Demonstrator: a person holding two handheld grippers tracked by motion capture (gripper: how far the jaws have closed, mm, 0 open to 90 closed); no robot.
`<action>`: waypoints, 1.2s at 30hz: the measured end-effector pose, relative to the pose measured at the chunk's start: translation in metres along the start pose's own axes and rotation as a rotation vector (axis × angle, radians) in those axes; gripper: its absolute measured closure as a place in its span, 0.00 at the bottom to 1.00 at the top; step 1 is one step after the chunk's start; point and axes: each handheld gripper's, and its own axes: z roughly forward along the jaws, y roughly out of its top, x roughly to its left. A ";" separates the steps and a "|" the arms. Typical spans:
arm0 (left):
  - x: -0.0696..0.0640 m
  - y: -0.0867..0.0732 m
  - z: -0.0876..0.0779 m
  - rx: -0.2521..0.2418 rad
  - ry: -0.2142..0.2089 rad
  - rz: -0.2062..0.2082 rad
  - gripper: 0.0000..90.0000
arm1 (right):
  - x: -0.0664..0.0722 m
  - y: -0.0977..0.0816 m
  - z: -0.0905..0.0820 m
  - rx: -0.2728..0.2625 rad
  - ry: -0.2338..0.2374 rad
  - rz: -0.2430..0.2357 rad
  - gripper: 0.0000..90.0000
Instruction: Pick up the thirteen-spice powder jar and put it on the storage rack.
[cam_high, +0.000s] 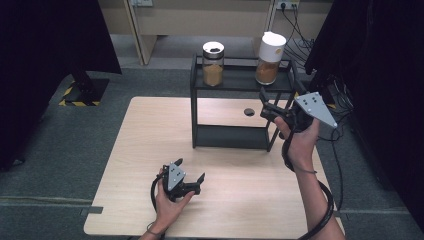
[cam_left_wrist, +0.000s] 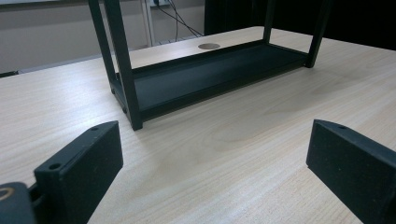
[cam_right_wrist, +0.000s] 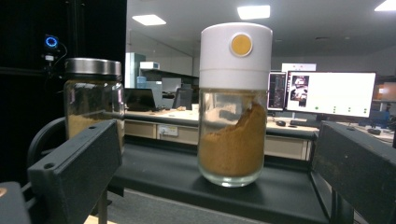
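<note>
A black two-tier metal rack (cam_high: 235, 86) stands at the far middle of the wooden table (cam_high: 145, 150). On its top shelf a glass jar with a white lid (cam_high: 269, 58) holds brown powder at the right, and a glass jar with a silver lid (cam_high: 213, 63) holds brown powder at the left. My right gripper (cam_high: 266, 106) is raised in front of the rack's right end, open, level with the white-lidded jar (cam_right_wrist: 235, 105), which stands between its jaws farther off. My left gripper (cam_high: 192, 172) rests low over the near table, open, pointing at the rack's lower shelf (cam_left_wrist: 205, 77).
A round dark cable hole (cam_high: 248, 112) sits in the table behind the rack. The silver-lidded jar (cam_right_wrist: 93, 100) stands left of the white-lidded one. Dark curtains hang at both sides. Cables trail by the right table edge.
</note>
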 end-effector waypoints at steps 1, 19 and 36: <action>0.000 0.000 0.000 0.000 0.000 0.000 0.03 | 0.000 -0.001 -0.002 0.001 0.003 -0.001 0.01; 0.000 0.000 0.000 0.000 0.001 0.002 0.03 | 0.000 -0.031 -0.028 0.033 0.019 0.017 0.01; 0.000 0.000 0.000 -0.001 0.000 0.004 0.03 | 0.007 -0.064 -0.049 0.076 0.026 0.053 0.01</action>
